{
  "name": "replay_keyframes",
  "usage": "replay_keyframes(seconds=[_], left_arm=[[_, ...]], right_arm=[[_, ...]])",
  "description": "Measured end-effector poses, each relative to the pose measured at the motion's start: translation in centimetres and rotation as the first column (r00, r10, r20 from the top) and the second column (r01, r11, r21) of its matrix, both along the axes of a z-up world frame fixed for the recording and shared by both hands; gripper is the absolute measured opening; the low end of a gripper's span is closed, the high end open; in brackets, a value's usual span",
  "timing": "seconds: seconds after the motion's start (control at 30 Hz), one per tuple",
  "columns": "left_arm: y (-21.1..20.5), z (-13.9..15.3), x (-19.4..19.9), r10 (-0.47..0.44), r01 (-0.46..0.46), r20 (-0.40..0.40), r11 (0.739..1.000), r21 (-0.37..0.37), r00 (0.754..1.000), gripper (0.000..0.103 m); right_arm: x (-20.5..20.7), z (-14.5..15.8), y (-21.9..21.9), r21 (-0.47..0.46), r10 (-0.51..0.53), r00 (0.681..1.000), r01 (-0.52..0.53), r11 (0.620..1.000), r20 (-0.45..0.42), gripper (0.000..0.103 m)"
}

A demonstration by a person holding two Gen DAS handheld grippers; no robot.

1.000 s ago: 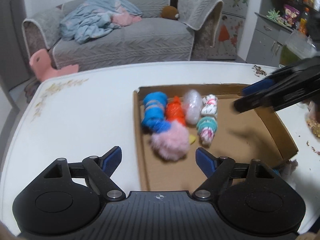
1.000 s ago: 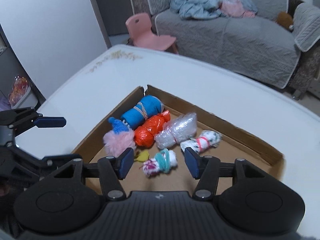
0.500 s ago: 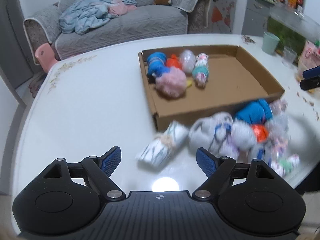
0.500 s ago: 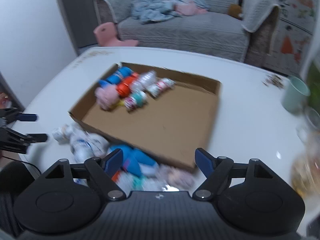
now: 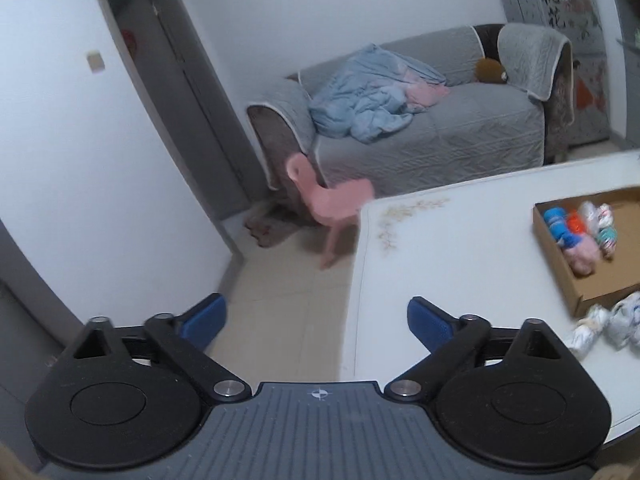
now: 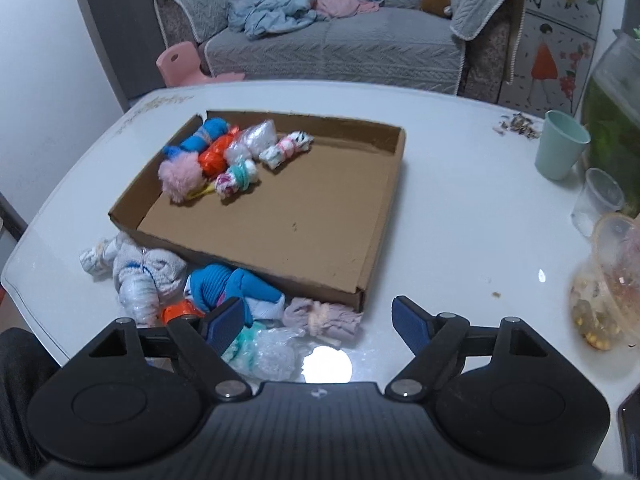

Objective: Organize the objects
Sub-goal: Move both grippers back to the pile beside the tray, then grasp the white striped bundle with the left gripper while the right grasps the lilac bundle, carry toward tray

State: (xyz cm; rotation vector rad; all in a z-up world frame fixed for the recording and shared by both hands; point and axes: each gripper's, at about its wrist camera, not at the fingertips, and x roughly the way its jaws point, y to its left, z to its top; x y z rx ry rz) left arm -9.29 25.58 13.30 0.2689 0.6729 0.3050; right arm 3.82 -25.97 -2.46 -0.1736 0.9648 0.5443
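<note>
Nearest in the right wrist view, right gripper [image 6: 318, 318] with blue fingers [image 6: 224, 320] spread wide, gripping nothing, hovering over the near edge of the white surface [image 6: 460, 240]; just past the left finger at 10 o'clock, a loose pile of bundles: a blue roll [image 6: 228, 286], a white fleece bundle [image 6: 146, 270], an orange piece [image 6: 180, 312], clear plastic wrap [image 6: 272, 354] and a mauve roll [image 6: 324, 320], all lying against the near wall of the cardboard tray [image 6: 280, 224]. Further on at 11 o'clock, inside the tray's far left corner, a pink pom-pom [image 6: 180, 176], orange bundle [image 6: 214, 156], blue bundle [image 6: 204, 138], clear bundle [image 6: 252, 142] and two patterned rolls packed together. At 2 o'clock, a pale green cup [image 6: 560, 146] and a clear cup [image 6: 598, 200]. In the left wrist view, left gripper [image 5: 316, 322] also wide and empty, held partly off the surface's left edge above the floor [image 5: 280, 300], tray at 3 o'clock; beyond, a pink chair [image 5: 332, 200], then a grey sofa [image 5: 440, 140]
</note>
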Motion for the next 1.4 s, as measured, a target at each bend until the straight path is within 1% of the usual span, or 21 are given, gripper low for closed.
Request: replay_keyframes(seconds=[0.07,0.13,0.17,0.23,0.27,0.3,0.37,0.47,0.53,0.57,0.73,0.77,0.83,0.9,0.93,1.0,1.03,1.13,1.23,1.37,1.4], left_arm=[[-1.9,-2.0,1.4,-0.039,0.038,-0.025,0.998,-0.055,0.999,0.098],[-5.4,-5.8,3.5,-0.114,0.106,-0.072,0.989,-0.108,0.991,0.096],[-7.2,-7.9,4.7,-0.154,0.138,-0.102,0.98,-0.143,0.983,0.095],[-11.1,-12.2,7.3,-0.235,0.199,-0.169,0.958,-0.207,0.957,0.083],[-12.7,-14.0,8.3,-0.268,0.223,-0.194,0.948,-0.227,0.944,0.082],[-14.2,-15.6,9.4,-0.295,0.245,-0.21,0.941,-0.233,0.932,0.082],[-16.3,-18.0,11.0,-0.322,0.27,-0.228,0.935,-0.229,0.919,0.082],[-17.2,-20.4,12.3,-0.346,0.292,-0.244,0.928,-0.234,0.906,0.083],[-17.4,-20.7,12.3,-0.362,0.308,-0.235,0.922,-0.235,0.902,0.093],[-17.3,-20.9,12.3,-0.369,0.317,-0.229,0.919,-0.236,0.901,0.094],[-17.4,-21.4,12.0,-0.435,0.365,-0.214,0.881,-0.3,0.875,0.092],[-17.3,-21.4,12.0,-0.455,0.378,-0.211,0.868,-0.322,0.865,0.092],[-17.4,-21.5,11.9,-0.485,0.397,-0.21,0.847,-0.353,0.849,0.091],[-17.6,-21.4,11.8,-0.5,0.409,-0.203,0.836,-0.367,0.842,0.091],[-17.6,-21.3,11.7,-0.509,0.415,-0.196,0.828,-0.378,0.838,0.091],[-17.8,-21.5,12.1,-0.505,0.405,-0.205,0.829,-0.385,0.839,0.092],[-18.2,-21.8,12.3,-0.505,0.403,-0.222,0.833,-0.378,0.834,0.091],[-18.9,-22.9,12.7,-0.521,0.406,-0.252,0.825,-0.392,0.815,0.088],[-19.4,-23.6,13.0,-0.516,0.393,-0.274,0.829,-0.399,0.811,0.082],[-19.6,-23.9,12.9,-0.512,0.394,-0.284,0.836,-0.383,0.81,0.078],[-19.6,-23.8,12.8,-0.511,0.393,-0.282,0.836,-0.383,0.812,0.074]], right_arm=[[0.5,-0.9,0.5,-0.009,-0.008,1.0,0.008,1.0,-0.022,0.079],[1.0,-1.8,1.1,-0.033,-0.022,0.999,0.021,0.999,-0.036,0.077],[1.3,-2.2,1.2,-0.043,-0.035,0.998,0.034,0.999,-0.042,0.077],[1.9,-2.8,1.5,-0.05,-0.057,0.996,0.054,0.997,-0.061,0.077],[2.1,-3.2,1.6,-0.053,-0.064,0.995,0.06,0.997,-0.075,0.076],[2.2,-3.5,1.8,-0.058,-0.068,0.994,0.064,0.996,-0.083,0.075],[2.4,-4.0,1.9,-0.076,-0.079,0.993,0.072,0.994,-0.091,0.075],[2.7,-4.6,1.8,-0.086,-0.094,0.989,0.084,0.993,-0.116,0.075],[2.9,-5.0,1.9,-0.095,-0.108,0.986,0.097,0.991,-0.126,0.075],[2.9,-5.2,1.9,-0.095,-0.112,0.984,0.099,0.991,-0.136,0.075],[3.1,-5.8,2.1,-0.112,-0.128,0.98,0.112,0.987,-0.151,0.074],[3.1,-5.9,2.1,-0.111,-0.132,0.979,0.115,0.987,-0.156,0.074],[3.3,-6.0,2.1,-0.107,-0.136,0.977,0.119,0.987,-0.165,0.07],[3.4,-6.0,2.1,-0.098,-0.137,0.975,0.121,0.988,-0.176,0.066],[3.5,-6.0,2.0,-0.087,-0.137,0.973,0.123,0.989,-0.188,0.062],[3.5,-6.0,2.0,-0.079,-0.133,0.971,0.12,0.99,-0.196,0.06],[3.5,-5.9,2.0,-0.081,-0.13,0.972,0.116,0.99,-0.194,0.059],[3.5,-5.9,1.9,-0.074,-0.132,0.97,0.119,0.99,-0.202,0.059],[3.6,-6.0,1.8,-0.072,-0.13,0.971,0.118,0.99,-0.203,0.058],[3.6,-5.9,1.9,-0.074,-0.124,0.972,0.112,0.991,-0.2,0.057],[3.6,-5.9,1.9,-0.074,-0.124,0.972,0.112,0.991,-0.201,0.057]])
